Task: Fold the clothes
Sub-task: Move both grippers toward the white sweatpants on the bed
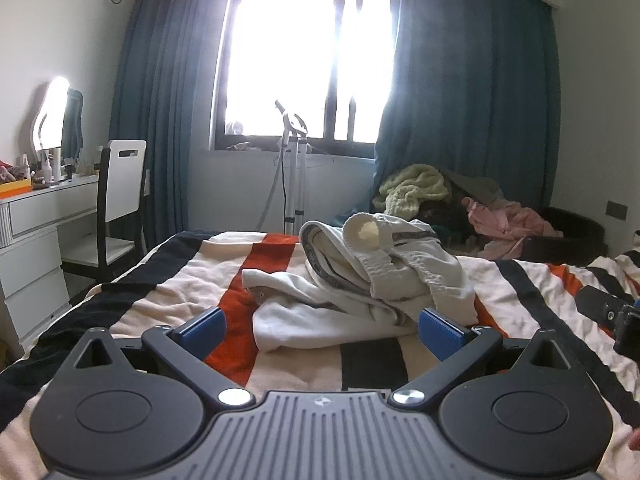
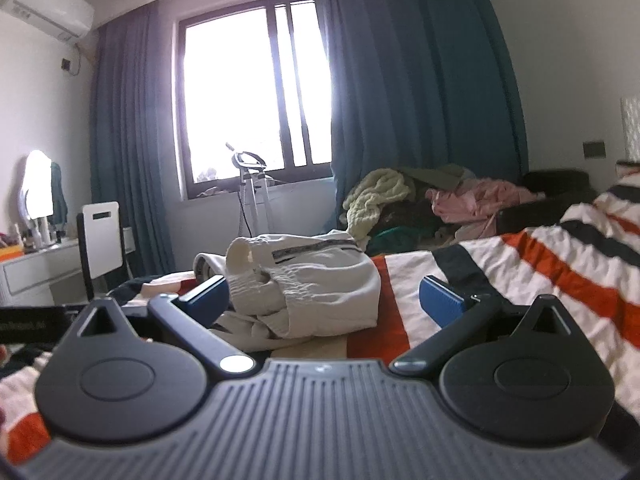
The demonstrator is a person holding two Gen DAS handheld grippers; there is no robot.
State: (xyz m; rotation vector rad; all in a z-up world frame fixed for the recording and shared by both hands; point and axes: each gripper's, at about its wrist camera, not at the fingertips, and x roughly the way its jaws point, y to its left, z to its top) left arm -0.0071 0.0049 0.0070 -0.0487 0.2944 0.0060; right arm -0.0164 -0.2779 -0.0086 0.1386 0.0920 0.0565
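Jaws of both the left gripper (image 1: 322, 326) and right gripper (image 2: 324, 294) are spread, empty; the crumpled white cotton garment (image 1: 352, 280) is seen just ahead, nearer the right gripper.

My left camera sits low over the striped bedspread (image 1: 168, 280), looking forward along its fingers toward the window (image 1: 308, 60), close to the heap of white clothes (image 1: 360, 280). My right camera looks the same way from further right, tilted, nearer the heap (image 2: 312, 280). Both share the window (image 2: 256, 96), curtains (image 2: 420, 80), chair (image 1: 120, 184) and far laundry pile (image 2: 440, 196).
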